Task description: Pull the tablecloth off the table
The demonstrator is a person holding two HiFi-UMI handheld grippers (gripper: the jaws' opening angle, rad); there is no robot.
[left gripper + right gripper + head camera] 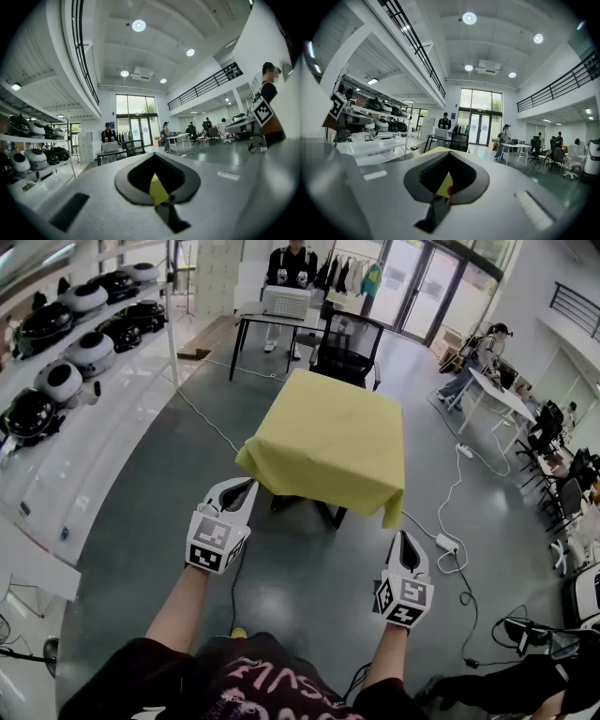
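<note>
A yellow tablecloth (323,442) covers a small square table in the middle of the head view, and its corners hang down over the edges. My left gripper (247,487) is shut, with its tip just below the cloth's near left corner. My right gripper (404,538) is also shut, just below and right of the hanging near right corner. Neither holds anything that I can see. In each gripper view a sliver of the yellow tablecloth (158,191) (443,185) shows through the notch of the closed jaws.
A black office chair (347,348) stands behind the table. Further back is a black desk with a white box (286,301) and a person behind it. White shelves with round black and white devices (66,381) line the left. A power strip (445,542) and cables lie on the floor at right.
</note>
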